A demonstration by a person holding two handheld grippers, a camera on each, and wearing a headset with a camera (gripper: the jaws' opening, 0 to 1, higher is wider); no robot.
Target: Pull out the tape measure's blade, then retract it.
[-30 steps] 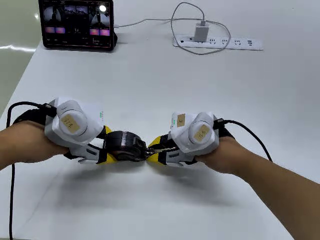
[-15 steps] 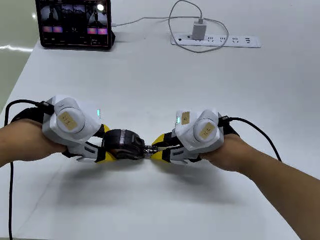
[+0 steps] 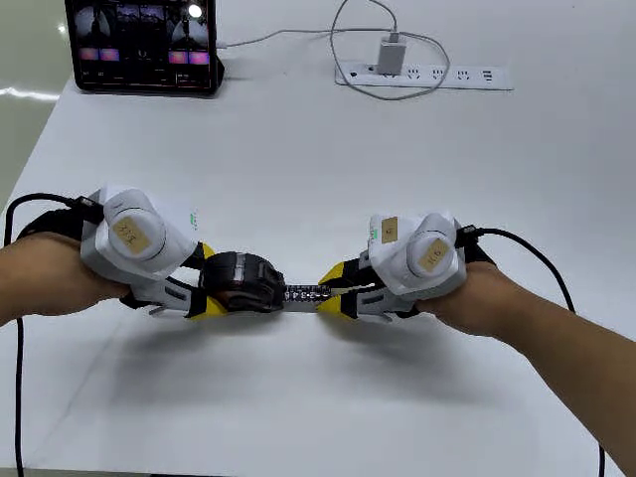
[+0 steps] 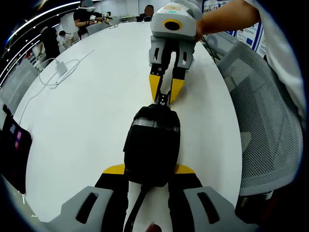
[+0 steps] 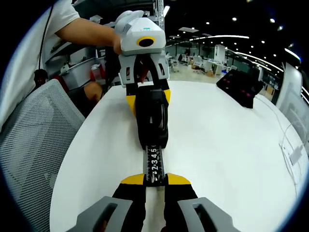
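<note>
A black tape measure point(image 3: 241, 281) lies low over the white table, with my left gripper point(image 3: 211, 293) shut on its case point(image 4: 152, 145). A short length of its blade point(image 3: 303, 294) sticks out to the right, showing printed numbers point(image 5: 154, 163). My right gripper point(image 3: 333, 292) is shut on the blade's end, its yellow fingertips point(image 5: 166, 180) pinching it. The left gripper view shows the right gripper point(image 4: 164, 92) just beyond the case; the right gripper view shows the left gripper point(image 5: 147, 99) holding the case point(image 5: 152, 118).
A tablet point(image 3: 141, 45) with a lit screen stands at the table's far left. A white power strip point(image 3: 427, 76) with a charger and looped cable lies at the far edge. A mesh chair point(image 4: 263, 121) stands beside the table. Black cables trail from both grippers.
My right gripper has moved to the right, away from the case, drawing out a short stretch of blade. The left gripper and the case have stayed about where they were.
</note>
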